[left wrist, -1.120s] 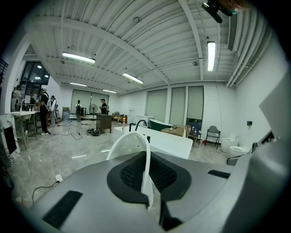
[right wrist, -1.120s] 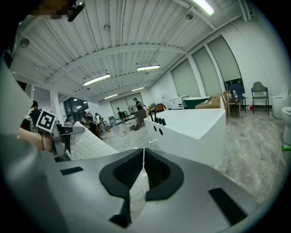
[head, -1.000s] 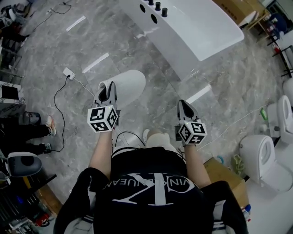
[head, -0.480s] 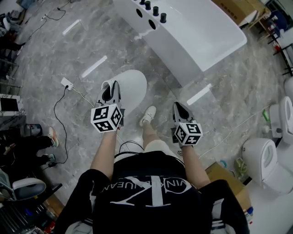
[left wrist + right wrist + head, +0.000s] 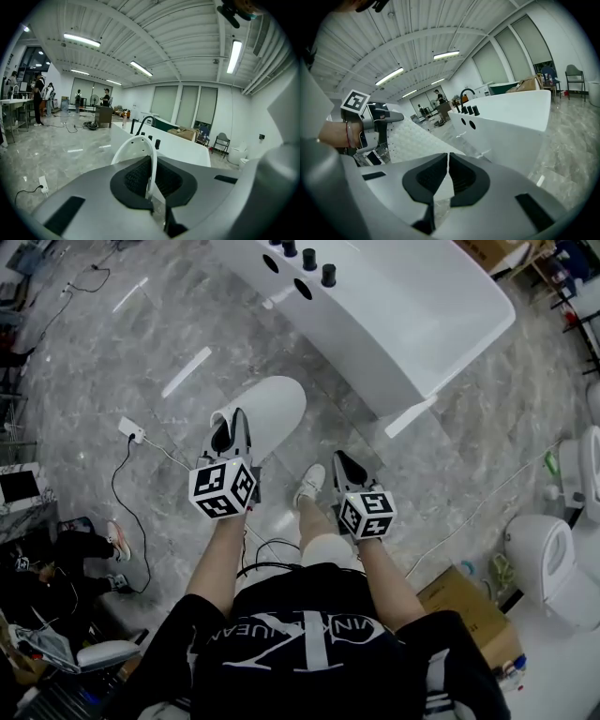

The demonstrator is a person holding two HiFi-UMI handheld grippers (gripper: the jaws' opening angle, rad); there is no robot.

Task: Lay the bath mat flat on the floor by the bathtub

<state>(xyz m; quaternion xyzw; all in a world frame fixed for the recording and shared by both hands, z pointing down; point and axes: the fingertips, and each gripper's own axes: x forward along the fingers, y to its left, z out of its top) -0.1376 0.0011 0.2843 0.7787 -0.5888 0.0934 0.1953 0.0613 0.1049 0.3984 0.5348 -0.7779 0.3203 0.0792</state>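
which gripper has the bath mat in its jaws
The left gripper: its jaws are clamped on the curled edge of the white bath mat. The right gripper has its jaws shut together with nothing between them.

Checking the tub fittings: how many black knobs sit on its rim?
3 knobs in a row on the bathtub rim: far, middle, near. The frame edge may hide more.

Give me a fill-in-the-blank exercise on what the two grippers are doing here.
The left gripper is shut on the edge of the ___.
The right gripper is shut and holds ___.
The bathtub is ___ in colour.
Missing words: bath mat; nothing; white.
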